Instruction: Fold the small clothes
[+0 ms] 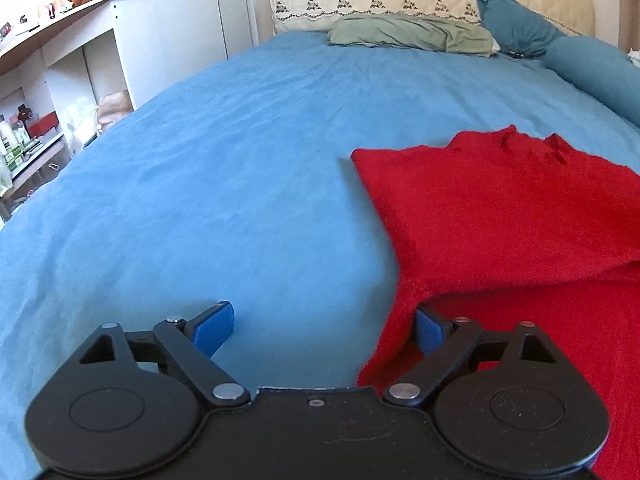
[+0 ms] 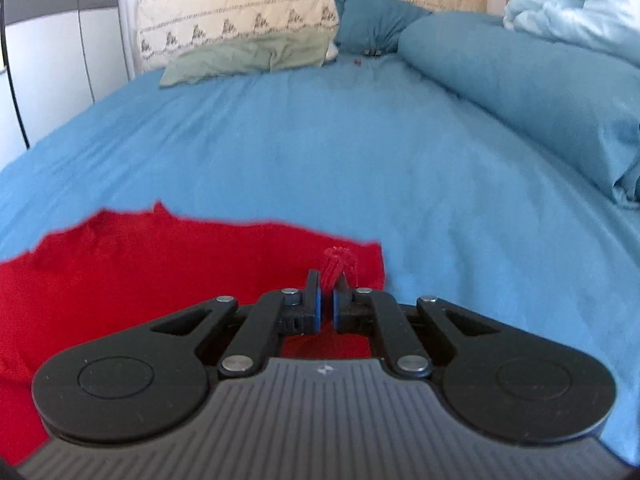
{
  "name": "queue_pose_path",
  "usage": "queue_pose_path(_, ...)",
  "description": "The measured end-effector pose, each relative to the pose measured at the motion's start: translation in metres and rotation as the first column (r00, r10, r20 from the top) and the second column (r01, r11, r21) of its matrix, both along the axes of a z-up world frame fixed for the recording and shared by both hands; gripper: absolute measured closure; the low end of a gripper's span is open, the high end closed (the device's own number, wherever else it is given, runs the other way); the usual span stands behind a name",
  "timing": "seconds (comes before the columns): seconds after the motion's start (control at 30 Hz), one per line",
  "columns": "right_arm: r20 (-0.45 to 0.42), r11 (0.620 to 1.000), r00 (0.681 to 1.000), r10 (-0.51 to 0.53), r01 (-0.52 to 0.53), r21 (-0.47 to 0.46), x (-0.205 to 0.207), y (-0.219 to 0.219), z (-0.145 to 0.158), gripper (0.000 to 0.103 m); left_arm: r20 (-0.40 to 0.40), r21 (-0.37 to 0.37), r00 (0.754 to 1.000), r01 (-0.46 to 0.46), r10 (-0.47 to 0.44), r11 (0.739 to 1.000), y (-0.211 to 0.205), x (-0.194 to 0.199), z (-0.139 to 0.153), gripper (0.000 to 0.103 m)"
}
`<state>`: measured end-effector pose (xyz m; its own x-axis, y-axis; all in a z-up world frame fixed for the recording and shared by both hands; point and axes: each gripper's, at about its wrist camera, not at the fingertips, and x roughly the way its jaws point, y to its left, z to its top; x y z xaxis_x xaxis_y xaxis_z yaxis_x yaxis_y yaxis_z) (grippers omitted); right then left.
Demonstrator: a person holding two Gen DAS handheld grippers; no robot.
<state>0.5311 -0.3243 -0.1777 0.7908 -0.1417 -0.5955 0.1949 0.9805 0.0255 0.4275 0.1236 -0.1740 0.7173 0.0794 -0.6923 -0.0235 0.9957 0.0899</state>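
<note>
A red knit sweater (image 1: pixel 500 216) lies on the blue bedsheet (image 1: pixel 240 168), with one part folded over itself. My left gripper (image 1: pixel 324 326) is open and empty, low over the bed at the sweater's left edge; its right fingertip (image 1: pixel 429 330) touches the red fabric. In the right wrist view the sweater (image 2: pixel 160 276) lies at the lower left. My right gripper (image 2: pixel 326 286) is shut on a pinch of the sweater's right edge, and a small tuft of red knit sticks up between the pads.
A green pillow (image 1: pixel 408 32) and a teal pillow (image 1: pixel 516 24) lie at the headboard. A rolled teal duvet (image 2: pixel 520 92) runs along the right side, with a pale blue blanket (image 2: pixel 576 4) behind. White shelves (image 1: pixel 52 92) stand left of the bed.
</note>
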Motion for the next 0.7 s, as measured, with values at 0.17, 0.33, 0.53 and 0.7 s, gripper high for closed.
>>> queue_pose_path(0.17, 0.007, 0.998, 0.998, -0.058, 0.058, -0.025, -0.025, -0.003, 0.002, 0.011, 0.034, 0.029, 0.998, 0.045, -0.046, 0.999, -0.011, -0.018, 0.015, 0.009)
queue_pose_path(0.33, 0.099, 0.994, 0.991, 0.094, -0.088, -0.065, -0.04, 0.016, 0.009, 0.0, 0.121, 0.029, 0.972, 0.201, -0.203, 0.979, -0.055, -0.019, 0.034, 0.002)
queue_pose_path(0.53, 0.077, 0.987, 0.985, 0.158, -0.155, -0.036, -0.022, 0.036, -0.01, 0.0, 0.109, -0.052, 0.962, 0.256, -0.249, 0.965, -0.081, 0.007, 0.025, 0.002)
queue_pose_path(0.7, 0.004, 0.993, 0.994, 0.108, -0.109, 0.049, -0.007, 0.016, -0.034, 0.0, 0.011, -0.151, 0.977, 0.21, -0.211, 0.966, -0.068, 0.023, 0.0, 0.003)
